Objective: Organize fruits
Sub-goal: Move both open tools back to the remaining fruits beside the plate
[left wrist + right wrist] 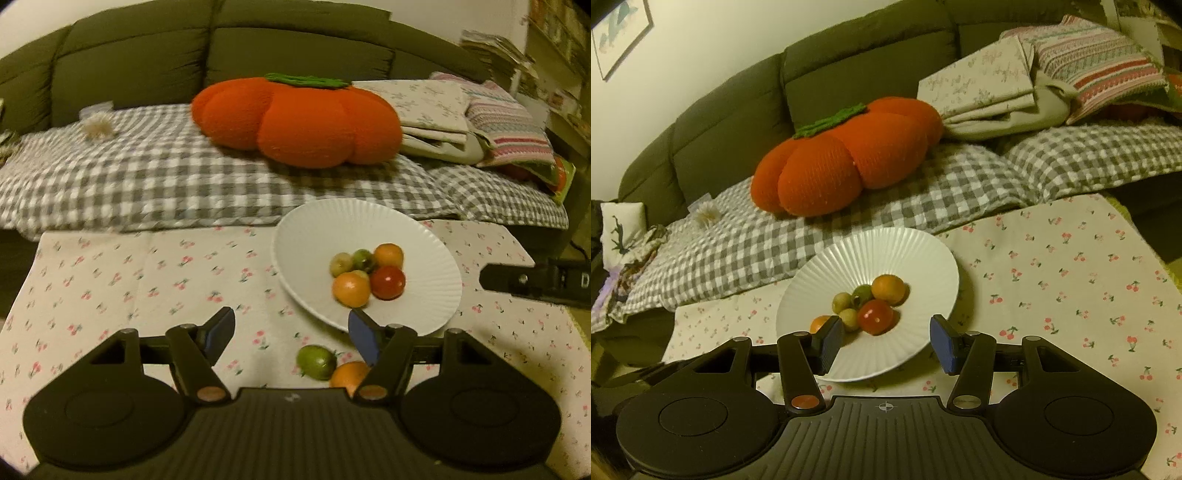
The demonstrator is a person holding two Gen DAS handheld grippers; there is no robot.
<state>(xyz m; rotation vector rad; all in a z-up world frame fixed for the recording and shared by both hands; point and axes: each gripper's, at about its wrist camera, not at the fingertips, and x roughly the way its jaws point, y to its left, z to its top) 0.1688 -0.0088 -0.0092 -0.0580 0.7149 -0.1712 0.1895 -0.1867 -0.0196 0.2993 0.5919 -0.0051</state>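
The left gripper is hovering low over the bench, its fingers spread wide with nothing between them. Just under and ahead of that gap, a green fruit and an orange fruit are lying loose on the cherry-print cloth, touching or nearly touching each other, just beside the near rim of the white plate. The orange one is partly hidden behind the right finger, so whether the finger is touching it cannot be told.

The right gripper is also standing wide open and empty, its fingers framing the near rim of the plate from above. It is showing in the left wrist view only as a dark body at the bench's right edge.

On the plate, toward its near side, a cluster of fruit is already sitting together: a red fruit, two orange ones and small greenish ones; the right wrist view is showing three greenish pieces. The plate itself is resting at the far edge of the bench, next to the checked blanket on the sofa, where an orange pumpkin cushion is lying.

Judging from this, the task is looking mostly done: most fruit is gathered on the plate, and the two loose pieces on the cloth are appearing to be what is left. The left gripper seems best placed to be taking the green one next.
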